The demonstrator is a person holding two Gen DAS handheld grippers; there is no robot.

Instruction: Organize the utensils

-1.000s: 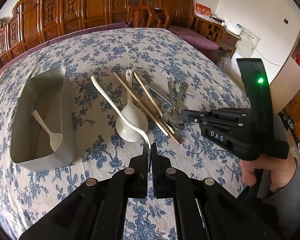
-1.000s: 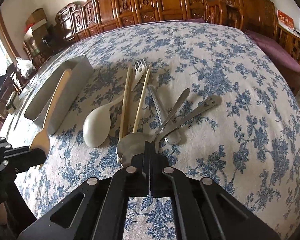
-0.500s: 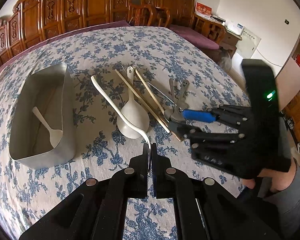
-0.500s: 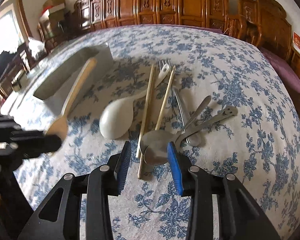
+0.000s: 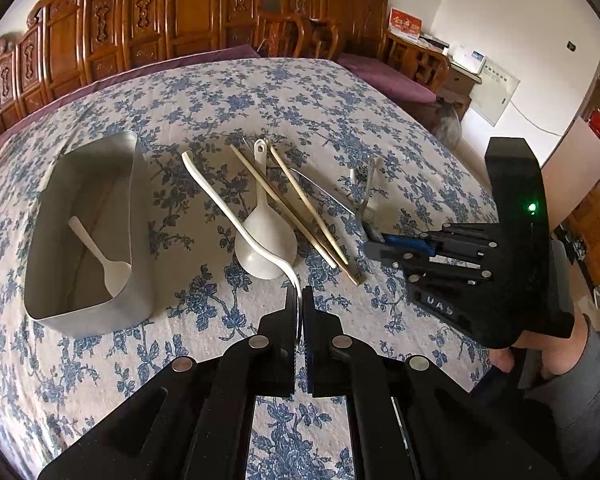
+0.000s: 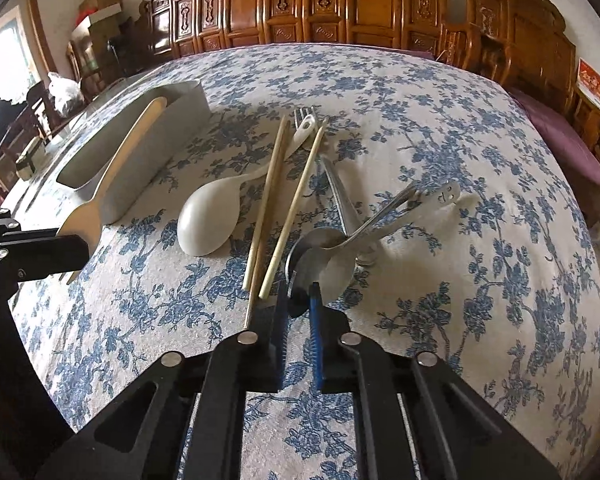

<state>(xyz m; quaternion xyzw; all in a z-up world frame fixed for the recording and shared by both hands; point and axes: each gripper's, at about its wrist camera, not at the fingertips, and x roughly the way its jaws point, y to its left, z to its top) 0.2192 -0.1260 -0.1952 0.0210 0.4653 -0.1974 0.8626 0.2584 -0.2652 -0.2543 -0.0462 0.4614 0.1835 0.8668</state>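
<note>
We have the left hand-held gripper (image 5: 300, 304) clamped on a pale spatula (image 5: 236, 208) while the right hand-held gripper (image 6: 298, 300), jaws just closing, pinches two steel spoons (image 6: 332, 256), which we would next lift toward the metal bin (image 5: 88, 224).

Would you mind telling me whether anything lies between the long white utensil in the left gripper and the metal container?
Nothing visible does. The left gripper holds the long white utensil, and only bare tablecloth separates it from the metal container to its left. Inside lies just a small white spoon, leaving room.

Shiny metal spoons (image 6: 332, 256), matt wooden chopsticks (image 6: 288, 208), brushed metal tray (image 5: 136, 240), woven tablecloth (image 6: 460, 120).
</note>
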